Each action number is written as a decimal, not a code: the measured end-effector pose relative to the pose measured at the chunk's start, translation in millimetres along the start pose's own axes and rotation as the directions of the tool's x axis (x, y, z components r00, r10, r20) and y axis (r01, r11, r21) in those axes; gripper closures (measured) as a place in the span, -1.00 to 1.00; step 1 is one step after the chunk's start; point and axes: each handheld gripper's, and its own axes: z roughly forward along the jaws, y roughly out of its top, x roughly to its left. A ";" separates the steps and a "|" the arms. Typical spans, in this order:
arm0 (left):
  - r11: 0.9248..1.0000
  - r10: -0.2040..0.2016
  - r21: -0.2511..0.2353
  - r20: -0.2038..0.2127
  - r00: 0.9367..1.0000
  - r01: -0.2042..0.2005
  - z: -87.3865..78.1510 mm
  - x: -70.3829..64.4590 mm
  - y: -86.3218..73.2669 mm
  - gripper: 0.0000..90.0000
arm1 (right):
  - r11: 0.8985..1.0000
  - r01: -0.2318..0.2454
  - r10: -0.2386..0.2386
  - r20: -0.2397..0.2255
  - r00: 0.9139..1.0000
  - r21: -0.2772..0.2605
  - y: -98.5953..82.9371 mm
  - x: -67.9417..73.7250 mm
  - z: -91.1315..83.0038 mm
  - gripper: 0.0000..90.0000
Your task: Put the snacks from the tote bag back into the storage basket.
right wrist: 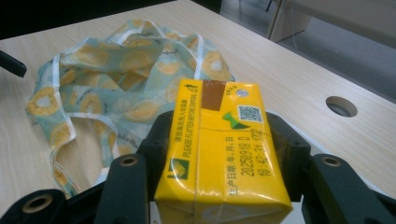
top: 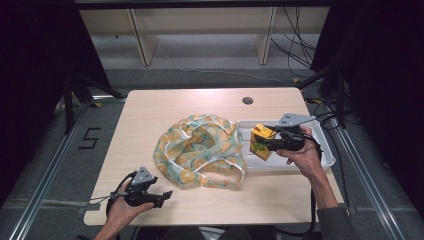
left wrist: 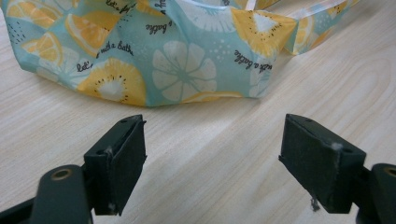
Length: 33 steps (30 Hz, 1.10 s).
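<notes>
A yellow drink carton (right wrist: 219,144) sits clamped between the jaws of my right gripper (top: 264,142), which hovers over the left end of a white tray (top: 327,157); the high view shows the carton (top: 263,133) there too. A light-blue cloth bag printed with orange slices (top: 200,150) lies crumpled mid-table, just left of the tray. My left gripper (top: 162,196) rests open near the table's front edge, its jaws apart with nothing between them and pointing at the bag (left wrist: 154,56). In the right gripper view the bag (right wrist: 116,79) lies beyond the carton.
A round cable hole (top: 247,100) sits in the tabletop (top: 150,110) behind the bag. Shelving legs and loose cables stand on the floor beyond the far edge. Bare wood lies to the left of the bag and along the front.
</notes>
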 end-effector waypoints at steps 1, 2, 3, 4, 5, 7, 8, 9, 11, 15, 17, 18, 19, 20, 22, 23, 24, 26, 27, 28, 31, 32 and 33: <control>1.000 0.000 0.003 0.000 1.000 0.000 -0.1 -0.2 0.2 -0.51 | 1.000 -0.021 0.021 -0.002 1.000 0.004 -1.6 1.8 1.7 0.15; 1.000 0.001 0.003 0.001 1.000 -0.001 0.1 -0.3 0.3 -0.51 | 1.000 -0.002 0.001 -0.006 1.000 -0.002 -2.7 0.3 3.7 0.15; 1.000 -0.014 0.001 0.000 1.000 0.014 1.0 -1.1 -0.4 -0.51 | 1.000 -0.007 0.007 -0.004 1.000 -0.007 -4.0 0.9 5.8 0.15; 1.000 -0.021 -0.014 -0.004 1.000 0.021 1.8 -2.1 -0.8 -0.51 | 1.000 -0.002 0.002 -0.018 1.000 0.009 -4.6 -0.1 6.9 0.15; 1.000 -0.020 -0.003 0.004 1.000 0.020 1.4 -1.6 -0.4 -0.51 | 1.000 -0.001 0.001 -0.014 1.000 0.006 -6.2 -0.2 9.9 0.15; 1.000 -0.018 -0.004 0.003 1.000 0.018 1.6 -1.5 -0.3 -0.51 | 1.000 0.005 -0.005 -0.024 1.000 0.009 -8.7 0.5 14.8 0.15; 1.000 -0.001 -0.004 0.002 1.000 0.001 1.5 -0.5 -0.1 -0.51 | 1.000 0.024 -0.023 -0.022 0.999 0.006 -9.3 -0.9 16.4 0.15; 1.000 -0.004 -0.003 0.002 1.000 0.004 1.5 -0.7 -0.3 -0.51 | 1.000 0.026 -0.026 -0.020 0.999 0.001 -10.4 -1.0 18.5 0.15; 1.000 -0.021 -0.003 0.005 1.000 0.021 2.0 -1.7 -0.6 -0.51 | 1.000 0.005 -0.005 -0.033 0.999 0.019 -12.2 -0.2 21.0 0.15; 1.000 -0.012 -0.010 0.004 1.000 0.012 2.5 -1.6 -0.5 -0.51 | 0.999 -0.006 0.007 -0.041 0.999 0.034 -15.2 1.1 24.9 0.15; 1.000 -0.013 0.003 -0.004 1.000 0.013 2.1 -1.4 -0.6 -0.51 | 0.999 0.031 -0.030 -0.047 0.998 0.030 -16.2 -1.0 27.3 0.15; 1.000 -0.020 -0.001 0.005 1.000 0.020 2.7 -1.4 -0.8 -0.51 | 0.999 0.032 -0.031 -0.041 0.999 0.022 -17.1 -0.9 28.9 0.15; 1.000 -0.019 0.002 0.005 1.000 0.019 2.8 -1.1 -0.8 -0.51 | 1.000 0.012 -0.011 -0.042 0.999 0.027 -18.1 0.4 29.8 0.15; 1.000 -0.018 0.001 0.003 1.000 0.018 2.6 -1.0 -0.9 -0.51 | 1.000 0.012 -0.011 -0.041 0.999 0.023 -18.9 0.0 31.0 0.15; 1.000 -0.006 0.000 0.003 1.000 0.006 2.4 -0.5 -0.5 -0.51 | 0.999 0.019 -0.018 -0.041 0.999 0.025 -20.4 -1.6 32.1 0.15; 1.000 -0.014 0.001 0.005 1.000 0.014 2.7 -0.9 -0.7 -0.51 | 1.000 0.016 -0.015 -0.046 0.999 0.022 -22.0 -0.6 33.6 0.15; 1.000 -0.019 0.002 0.007 1.000 0.019 3.3 -1.2 -0.8 -0.51 | 1.000 0.016 -0.015 -0.047 0.999 0.022 -22.5 -0.7 34.1 0.15; 1.000 -0.004 -0.001 -0.001 1.000 0.004 3.2 -1.4 -1.1 -0.51 | 0.999 0.006 -0.003 -0.055 0.998 0.043 -23.2 -1.0 34.4 0.15; 1.000 -0.003 -0.007 0.002 1.000 0.003 3.5 -1.4 -1.0 -0.51 | 0.999 0.015 -0.013 -0.050 0.999 0.033 -23.9 -1.2 35.3 0.15; 1.000 -0.003 -0.005 0.002 1.000 0.003 3.5 -1.4 -0.9 -0.51 | 0.999 0.034 -0.033 -0.054 0.998 0.025 -24.3 -2.3 36.1 0.15; 1.000 0.002 -0.001 -0.003 1.000 -0.002 3.1 -1.0 -1.1 -0.51 | 0.999 0.038 -0.036 -0.063 0.997 0.029 -25.2 -1.3 38.3 0.15; 1.000 0.001 -0.003 -0.002 1.000 -0.001 3.1 -1.0 -1.1 -0.51 | 0.999 0.033 -0.030 -0.060 0.998 0.034 -25.6 -0.5 38.5 0.15; 1.000 0.000 -0.004 -0.003 1.000 0.000 3.1 -1.0 -1.0 -0.51 | 0.999 0.028 -0.026 -0.065 0.998 0.027 -26.5 0.5 39.7 0.15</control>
